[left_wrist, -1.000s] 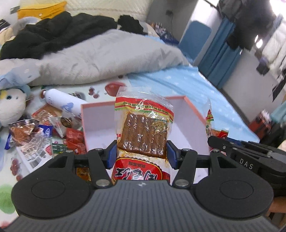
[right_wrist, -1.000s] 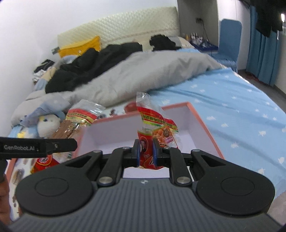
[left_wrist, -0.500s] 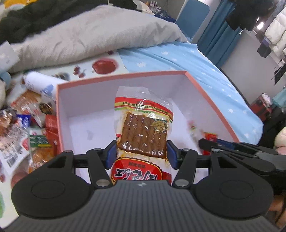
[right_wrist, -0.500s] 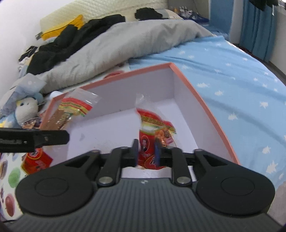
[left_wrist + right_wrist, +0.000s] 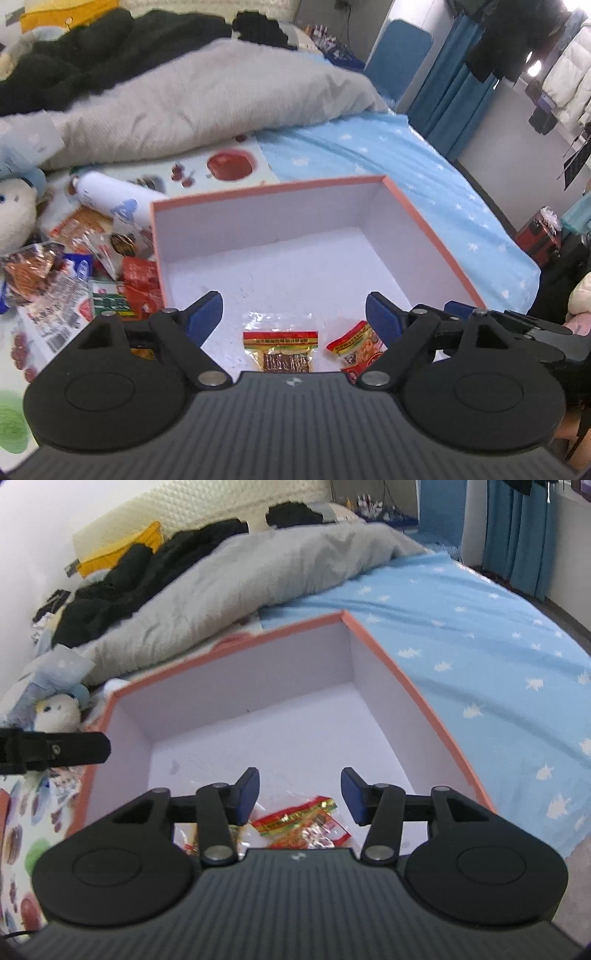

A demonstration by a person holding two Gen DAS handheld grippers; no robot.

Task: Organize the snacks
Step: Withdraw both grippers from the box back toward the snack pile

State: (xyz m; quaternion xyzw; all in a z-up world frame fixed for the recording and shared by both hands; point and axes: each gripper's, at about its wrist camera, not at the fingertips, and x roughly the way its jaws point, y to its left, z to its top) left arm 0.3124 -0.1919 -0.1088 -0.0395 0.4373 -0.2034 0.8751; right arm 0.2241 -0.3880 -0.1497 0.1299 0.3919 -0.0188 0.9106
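Note:
An open box with an orange rim (image 5: 436, 236) and white inside lies on the bed; it also shows in the right wrist view (image 5: 406, 686). A clear packet with a brown bar (image 5: 282, 354) and a red snack packet (image 5: 356, 345) lie on the box floor near its front edge. My left gripper (image 5: 293, 314) is open and empty above them. My right gripper (image 5: 299, 792) is open and empty above the red packet (image 5: 303, 825). A pile of loose snack packets (image 5: 85, 273) lies on the bed left of the box.
A white bottle (image 5: 110, 199) lies behind the snack pile. A plush toy (image 5: 14, 218) sits at the far left. A grey blanket (image 5: 207, 99) and black clothes (image 5: 74, 62) lie behind the box. Blue starred sheet (image 5: 498, 635) spreads to the right.
Both grippers have opened and let go of their packets, which now lie on the box floor. Both grippers have drawn back and up from the box.

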